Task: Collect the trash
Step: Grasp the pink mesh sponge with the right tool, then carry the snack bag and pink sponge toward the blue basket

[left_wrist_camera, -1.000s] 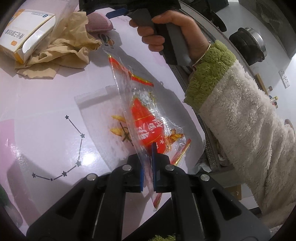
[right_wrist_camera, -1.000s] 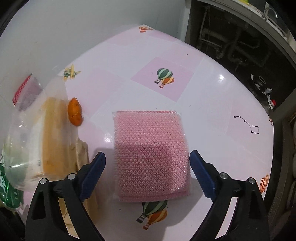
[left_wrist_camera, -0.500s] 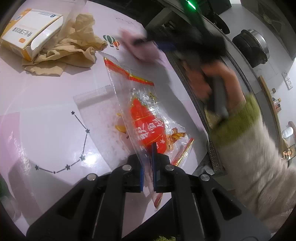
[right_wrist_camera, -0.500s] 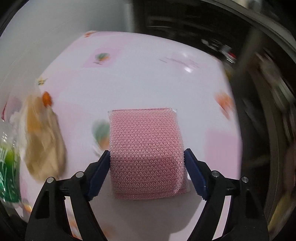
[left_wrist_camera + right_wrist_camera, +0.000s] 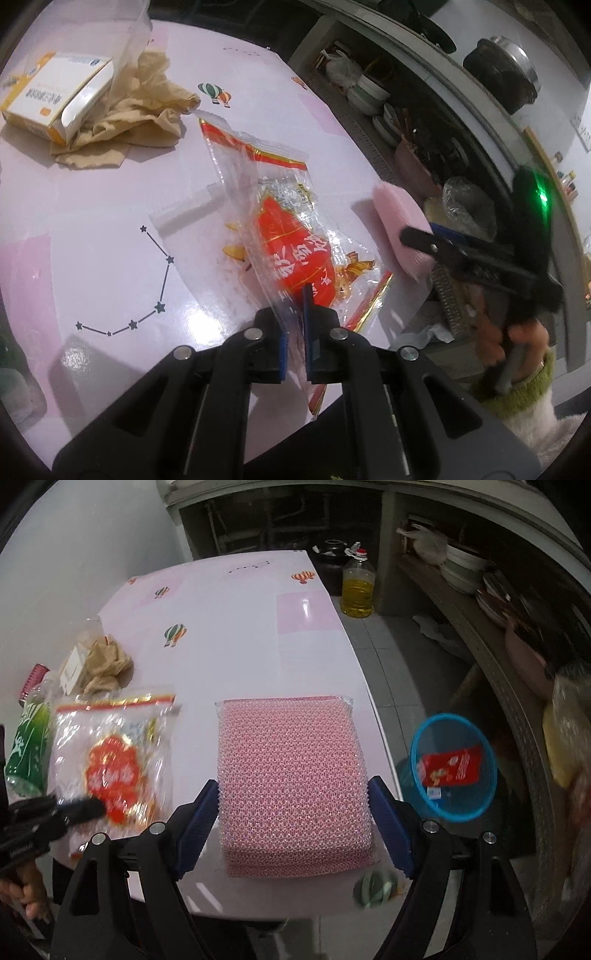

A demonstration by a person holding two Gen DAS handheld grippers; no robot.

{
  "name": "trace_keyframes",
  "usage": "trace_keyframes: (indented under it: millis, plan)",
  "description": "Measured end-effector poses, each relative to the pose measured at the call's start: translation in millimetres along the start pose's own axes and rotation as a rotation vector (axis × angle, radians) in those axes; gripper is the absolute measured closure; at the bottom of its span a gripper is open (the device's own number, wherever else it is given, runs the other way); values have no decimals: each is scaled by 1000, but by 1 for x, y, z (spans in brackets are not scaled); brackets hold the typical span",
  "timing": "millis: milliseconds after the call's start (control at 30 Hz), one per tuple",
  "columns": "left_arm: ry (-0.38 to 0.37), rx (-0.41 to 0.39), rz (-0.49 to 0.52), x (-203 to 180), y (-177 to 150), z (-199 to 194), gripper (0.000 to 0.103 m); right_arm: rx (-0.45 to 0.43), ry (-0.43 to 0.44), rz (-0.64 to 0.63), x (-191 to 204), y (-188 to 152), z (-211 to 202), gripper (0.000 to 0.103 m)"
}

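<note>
**Two soft pieces of trash in hand**

Our left gripper (image 5: 294, 345) is clamped on the crinkly snack wrapper (image 5: 291, 240), light and slippery, lifted over the bench (image 5: 110, 266). Our right gripper (image 5: 293, 827) squeezes the pink mesh sponge (image 5: 293, 786) by its sides near the bench edge; it is springy, and the blue bin (image 5: 453, 768) sits below.

A clear snack wrapper (image 5: 284, 236) with a red printed label and red-gold sealed edges hangs crumpled above the pink table (image 5: 110, 229), pinched at its lower end. A pink mesh scouring pad (image 5: 295, 786), square and sealed in clear film, is held flat over the table's edge. Crumpled tan paper (image 5: 136, 122) lies beside an open white-and-orange carton (image 5: 55, 96). On the floor, a blue bin (image 5: 452, 768) contains a red packet (image 5: 450, 766).
</note>
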State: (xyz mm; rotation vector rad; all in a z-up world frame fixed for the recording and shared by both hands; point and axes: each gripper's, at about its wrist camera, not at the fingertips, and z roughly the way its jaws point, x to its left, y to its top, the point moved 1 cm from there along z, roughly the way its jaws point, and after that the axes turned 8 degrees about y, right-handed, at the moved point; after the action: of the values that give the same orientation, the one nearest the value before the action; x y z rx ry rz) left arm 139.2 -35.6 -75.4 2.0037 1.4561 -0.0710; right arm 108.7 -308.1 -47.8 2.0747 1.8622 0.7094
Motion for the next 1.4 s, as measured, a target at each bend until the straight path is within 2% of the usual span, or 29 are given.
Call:
trace_keyframes:
  millis: [200, 400, 767, 1033, 1400]
  plan:
    - [31, -5, 26, -9, 2, 2, 98, -23, -30, -16, 4, -13, 0, 21]
    - [30, -11, 37, -8, 5, 2, 98, 0, -54, -9, 8, -21, 11, 21]
    - [53, -25, 75, -13, 11, -5, 99, -88, -30, 24, 7, -29, 0, 23]
    - [49, -79, 124, -33, 21, -23, 102, -142, -2, 66, -1, -31, -15, 24]
    - [37, -124, 174, -69, 35, -34, 102, -212, -4, 105, -14, -34, -39, 24]
